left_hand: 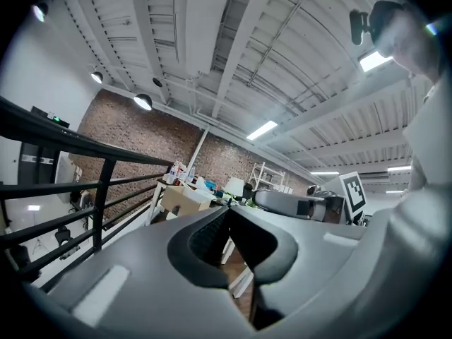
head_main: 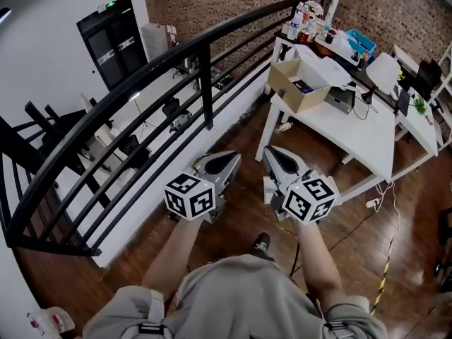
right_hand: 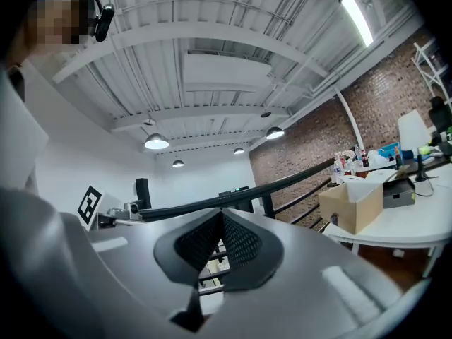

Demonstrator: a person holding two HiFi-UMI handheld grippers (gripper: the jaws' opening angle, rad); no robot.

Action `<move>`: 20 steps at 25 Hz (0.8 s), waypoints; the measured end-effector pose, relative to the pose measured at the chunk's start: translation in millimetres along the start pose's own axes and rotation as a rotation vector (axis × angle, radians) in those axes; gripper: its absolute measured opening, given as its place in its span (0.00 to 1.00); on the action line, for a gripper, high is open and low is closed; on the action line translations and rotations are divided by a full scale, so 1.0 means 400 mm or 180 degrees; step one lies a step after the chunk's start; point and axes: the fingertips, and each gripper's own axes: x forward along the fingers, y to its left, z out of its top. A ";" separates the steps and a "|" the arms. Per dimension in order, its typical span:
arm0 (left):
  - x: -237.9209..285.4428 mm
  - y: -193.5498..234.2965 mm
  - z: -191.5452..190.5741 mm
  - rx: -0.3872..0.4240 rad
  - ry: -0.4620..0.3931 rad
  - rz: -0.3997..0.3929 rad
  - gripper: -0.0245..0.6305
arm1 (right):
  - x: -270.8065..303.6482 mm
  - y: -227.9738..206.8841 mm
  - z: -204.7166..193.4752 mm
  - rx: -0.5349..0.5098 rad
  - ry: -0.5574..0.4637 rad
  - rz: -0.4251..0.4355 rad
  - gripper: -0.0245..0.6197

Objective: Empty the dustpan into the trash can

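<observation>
Head view: my left gripper (head_main: 227,161) and my right gripper (head_main: 277,155) sit side by side at lower centre, near each other but apart. Both point toward the top of the frame, above the wooden floor (head_main: 353,239). A black railing (head_main: 141,83) curves across the upper left. A white table (head_main: 357,133) carrying a cardboard box (head_main: 300,83) occupies the upper right.

Left gripper view: my jaws are pressed together with nothing between them. The railing is at the left edge, the box is just above the jaw tips, and the right gripper is at centre right.

Right gripper view: my jaws are pressed together and empty. The railing crosses the centre; box and table are at right.

Dustpan and trash can: neither shows in any view, so I cannot tell their location.
</observation>
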 end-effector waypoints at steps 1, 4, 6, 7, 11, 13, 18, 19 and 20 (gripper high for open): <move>-0.010 0.002 0.001 -0.0004 -0.0005 0.0015 0.05 | 0.004 0.012 -0.001 -0.0012 0.0008 0.0019 0.04; -0.033 0.011 0.004 -0.0014 -0.0024 0.0055 0.05 | 0.017 0.038 -0.011 -0.0042 0.0038 0.0052 0.04; -0.041 0.020 0.005 -0.0012 -0.0035 0.0077 0.05 | 0.027 0.045 -0.020 -0.0070 0.0062 0.0059 0.04; -0.045 0.022 0.006 -0.0009 -0.0039 0.0086 0.04 | 0.030 0.049 -0.022 -0.0078 0.0068 0.0063 0.04; -0.065 0.016 0.018 0.0003 -0.0047 0.0111 0.04 | 0.031 0.070 -0.016 -0.0084 0.0076 0.0089 0.04; -0.071 0.017 0.021 0.0011 -0.0054 0.0127 0.05 | 0.033 0.076 -0.014 -0.0086 0.0077 0.0106 0.04; -0.078 0.025 0.029 0.0028 -0.0056 0.0145 0.05 | 0.045 0.085 -0.010 -0.0099 0.0068 0.0134 0.04; -0.079 0.025 0.029 0.0029 -0.0056 0.0149 0.04 | 0.046 0.087 -0.011 -0.0102 0.0069 0.0139 0.04; -0.082 0.024 0.030 0.0031 -0.0057 0.0152 0.05 | 0.046 0.090 -0.010 -0.0103 0.0068 0.0145 0.04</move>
